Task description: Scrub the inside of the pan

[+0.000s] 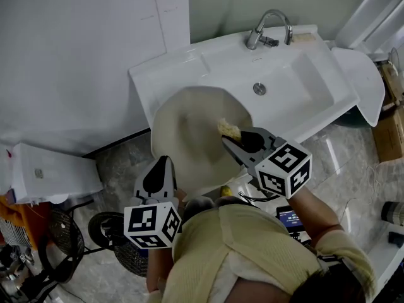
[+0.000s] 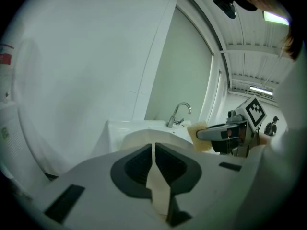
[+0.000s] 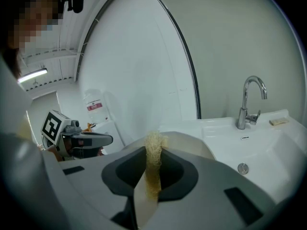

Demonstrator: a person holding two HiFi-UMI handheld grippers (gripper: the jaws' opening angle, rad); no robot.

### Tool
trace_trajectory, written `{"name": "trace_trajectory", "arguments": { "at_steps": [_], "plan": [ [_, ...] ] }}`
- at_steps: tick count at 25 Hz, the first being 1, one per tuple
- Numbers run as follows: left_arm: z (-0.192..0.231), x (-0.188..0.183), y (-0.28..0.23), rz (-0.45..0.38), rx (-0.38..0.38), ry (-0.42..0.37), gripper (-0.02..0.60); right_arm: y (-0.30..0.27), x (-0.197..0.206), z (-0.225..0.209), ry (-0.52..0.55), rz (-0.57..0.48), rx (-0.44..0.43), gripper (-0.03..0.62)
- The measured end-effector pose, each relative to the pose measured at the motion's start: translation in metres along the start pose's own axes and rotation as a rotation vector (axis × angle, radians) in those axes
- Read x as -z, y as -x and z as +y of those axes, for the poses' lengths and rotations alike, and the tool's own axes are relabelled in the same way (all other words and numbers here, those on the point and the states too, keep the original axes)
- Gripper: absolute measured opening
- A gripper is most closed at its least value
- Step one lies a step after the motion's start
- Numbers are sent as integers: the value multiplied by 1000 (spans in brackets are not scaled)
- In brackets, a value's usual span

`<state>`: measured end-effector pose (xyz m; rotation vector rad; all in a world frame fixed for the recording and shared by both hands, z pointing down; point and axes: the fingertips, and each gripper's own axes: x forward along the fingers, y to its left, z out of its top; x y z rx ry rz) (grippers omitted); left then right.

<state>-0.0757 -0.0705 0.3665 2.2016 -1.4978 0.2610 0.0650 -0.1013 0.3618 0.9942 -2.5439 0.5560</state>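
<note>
While the left gripper [image 1: 163, 166] pinches the near rim of the pan [image 1: 192, 134], the pan hangs over the front left corner of the white sink [image 1: 315, 84], its pale inner face turned up toward the head camera. Seen from the left gripper view, the left gripper [image 2: 153, 150] has its two dark jaws pressed almost together, with only a thin cream strip of the pan [image 2: 157, 188] running between them; more of the pan's curved edge shows just past the jaw tips.

On the pan's right side, the right gripper [image 1: 232, 137] reaches in from the sink's front edge and holds a yellow fibrous sponge [image 1: 228, 129] against the inside surface. From the right gripper view, the right gripper [image 3: 153, 155] is closed on the sponge [image 3: 153, 152], which stands upright between the jaws and sticks out above them, touching the pan [image 3: 192, 145] beyond.

A chrome faucet [image 1: 268, 27] stands at the sink's back edge, and the round drain [image 1: 259, 88] sits in the basin's back wall below it, well apart from the pan. Each gripper shows in the other's view: the right one with the sponge at the right of the left gripper view, the left one at the left of the right gripper view.
</note>
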Motion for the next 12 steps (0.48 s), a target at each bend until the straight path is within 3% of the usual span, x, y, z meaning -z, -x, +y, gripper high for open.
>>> {"name": "trace_trajectory", "arguments": {
  "at_steps": [12],
  "plan": [
    [-3,-12,6,-45,24,-6,74,-3,-2,-4,2,4,-1,74]
  ]
}}
